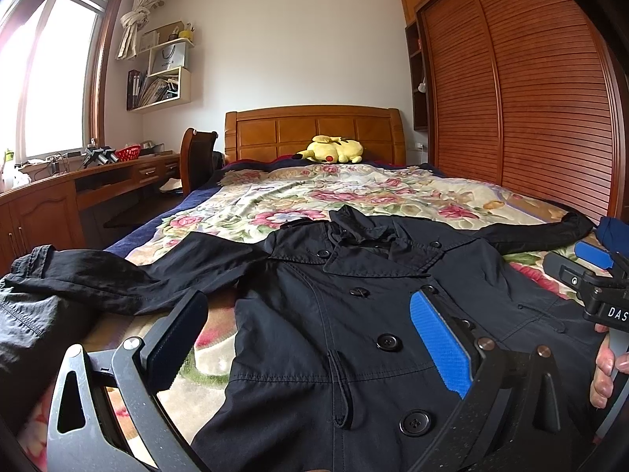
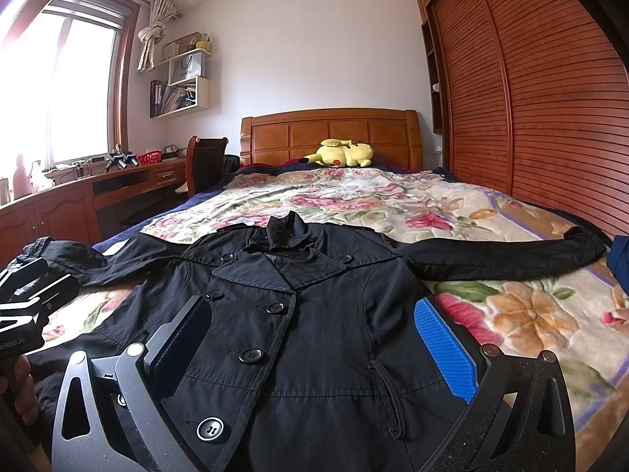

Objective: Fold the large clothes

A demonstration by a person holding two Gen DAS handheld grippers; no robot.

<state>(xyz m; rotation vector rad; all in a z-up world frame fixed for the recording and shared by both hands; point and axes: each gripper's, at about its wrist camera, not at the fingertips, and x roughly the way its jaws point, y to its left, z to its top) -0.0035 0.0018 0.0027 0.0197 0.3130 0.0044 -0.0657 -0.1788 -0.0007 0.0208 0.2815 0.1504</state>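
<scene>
A black double-breasted coat (image 1: 354,314) lies front up on the floral bed cover, collar toward the headboard, both sleeves spread out sideways. It also shows in the right wrist view (image 2: 314,314). My left gripper (image 1: 310,338) is open and empty, hovering over the coat's left half near the hem. My right gripper (image 2: 314,346) is open and empty over the coat's right half. The right gripper shows at the right edge of the left wrist view (image 1: 597,275); the left gripper's body shows at the left edge of the right wrist view (image 2: 27,306).
The bed (image 2: 393,204) has a wooden headboard (image 2: 330,133) with a yellow plush toy (image 2: 346,153) in front. A wooden desk (image 2: 78,200) and chair (image 2: 204,165) stand to the left, a slatted wardrobe (image 2: 530,98) to the right. A blue item (image 2: 619,259) lies at the bed's right edge.
</scene>
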